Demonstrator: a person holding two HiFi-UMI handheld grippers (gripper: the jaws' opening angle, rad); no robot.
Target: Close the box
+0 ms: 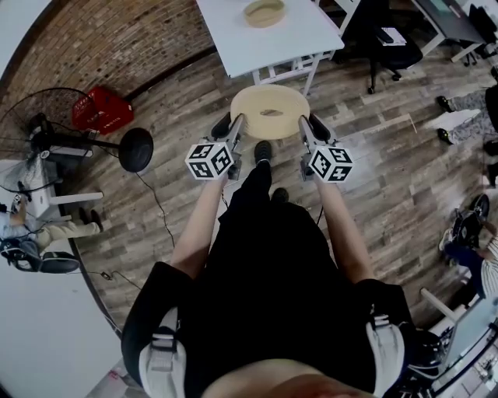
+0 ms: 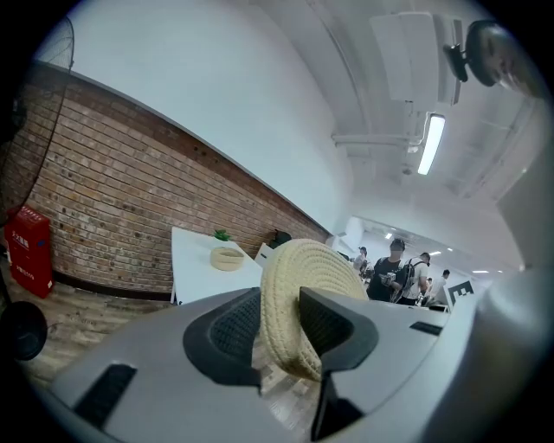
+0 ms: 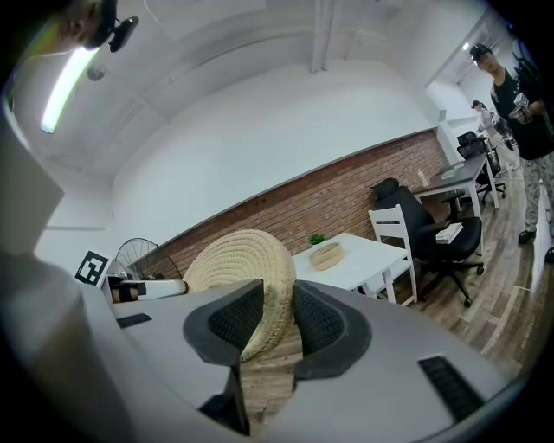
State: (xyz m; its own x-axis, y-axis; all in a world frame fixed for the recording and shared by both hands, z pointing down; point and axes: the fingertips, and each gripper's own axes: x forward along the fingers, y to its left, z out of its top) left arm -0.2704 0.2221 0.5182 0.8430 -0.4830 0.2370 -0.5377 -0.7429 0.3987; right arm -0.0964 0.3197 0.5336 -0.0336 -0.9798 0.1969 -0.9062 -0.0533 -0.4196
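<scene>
Over the wood floor (image 1: 373,179), just short of the white table (image 1: 233,39) where the woven box (image 1: 264,12) is being kept open, the woven lid (image 1: 270,111) is being held up flat. It's being clamped at opposite edges by the left gripper (image 2: 281,327) and the right gripper (image 3: 279,322).

brick wall (image 1: 117,39), wood floor (image 1: 373,194), white table (image 1: 233,31)
</scene>
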